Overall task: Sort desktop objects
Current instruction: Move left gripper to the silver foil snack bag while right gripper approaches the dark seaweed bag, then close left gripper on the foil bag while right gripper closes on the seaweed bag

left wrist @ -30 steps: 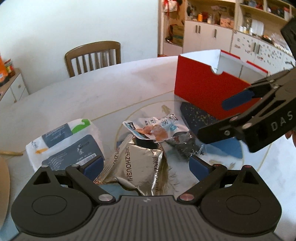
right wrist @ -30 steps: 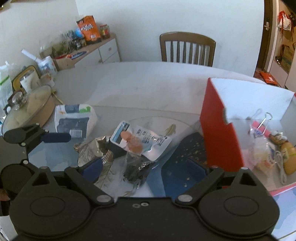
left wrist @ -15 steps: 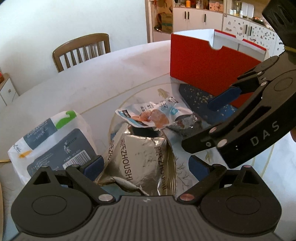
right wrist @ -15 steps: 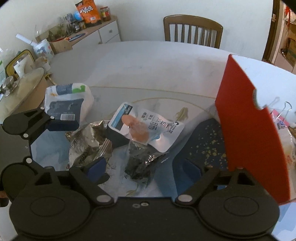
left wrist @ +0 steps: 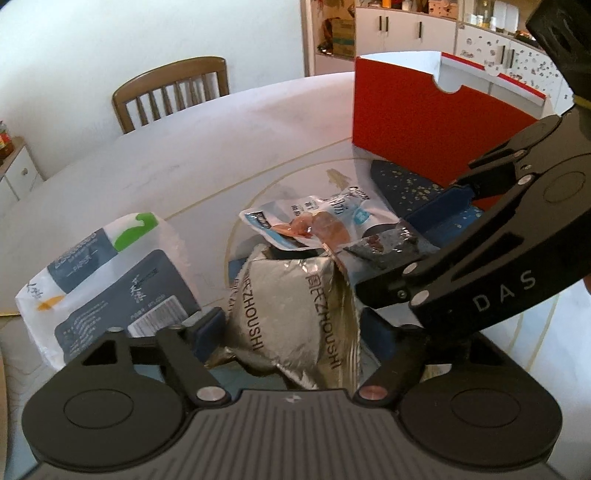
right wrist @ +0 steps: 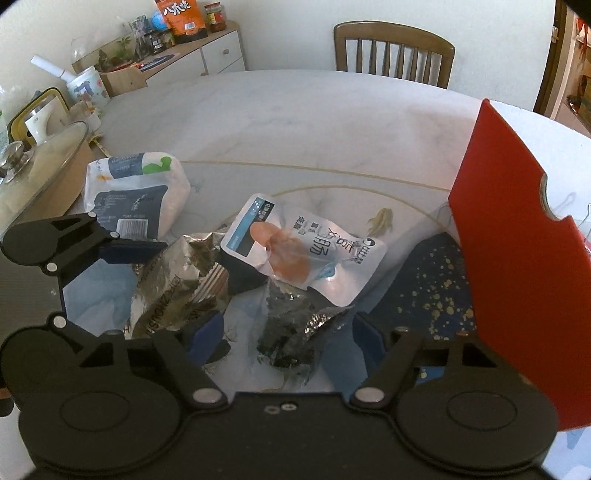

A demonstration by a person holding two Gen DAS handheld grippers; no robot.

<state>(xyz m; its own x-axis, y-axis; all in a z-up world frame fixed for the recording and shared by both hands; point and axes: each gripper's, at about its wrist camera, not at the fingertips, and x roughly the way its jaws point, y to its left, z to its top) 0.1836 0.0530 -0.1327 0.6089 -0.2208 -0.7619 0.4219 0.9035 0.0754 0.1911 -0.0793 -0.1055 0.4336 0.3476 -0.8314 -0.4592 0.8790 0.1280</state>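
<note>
You're in a home dining room: wooden chair [right wrist: 393, 50], white cabinets [left wrist: 406, 27], perhaps a pot lid [right wrist: 33, 162].

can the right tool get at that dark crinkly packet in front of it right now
Probably yes. The right tool is open, with the dark packet between its fingers; only the white snack pouch overlaps the packet's far end.

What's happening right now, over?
Both claws open, left at silver pouch, right at dark packet. Red box close right.
</note>
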